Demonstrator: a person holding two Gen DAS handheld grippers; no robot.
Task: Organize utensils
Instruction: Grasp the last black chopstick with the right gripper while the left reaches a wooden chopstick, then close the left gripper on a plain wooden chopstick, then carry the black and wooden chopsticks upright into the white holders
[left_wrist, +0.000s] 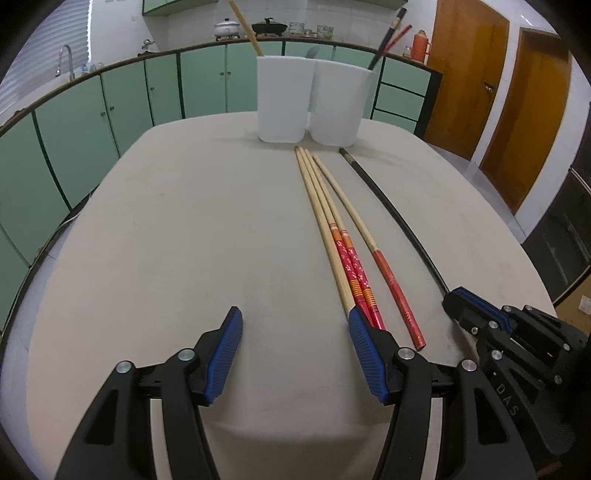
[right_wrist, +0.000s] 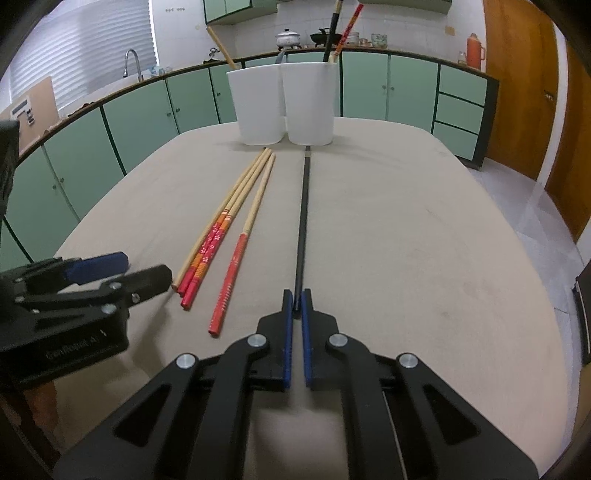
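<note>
My right gripper (right_wrist: 296, 301) clamps the black chopstick (right_wrist: 303, 214) on the table (right_wrist: 406, 240); my left gripper (left_wrist: 295, 328) hangs wide, empty, beside the red-handled chopsticks (left_wrist: 354, 273).

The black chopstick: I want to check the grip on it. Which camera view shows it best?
The right wrist view: the black chopstick runs straight up the middle, its near end pinched in the right hand-held gripper. The left wrist view shows it curved near the edge, the pinch hidden.

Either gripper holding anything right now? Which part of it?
Right gripper is shut on the black chopstick, pinching its near end. Left gripper is open, holding nothing.
</note>
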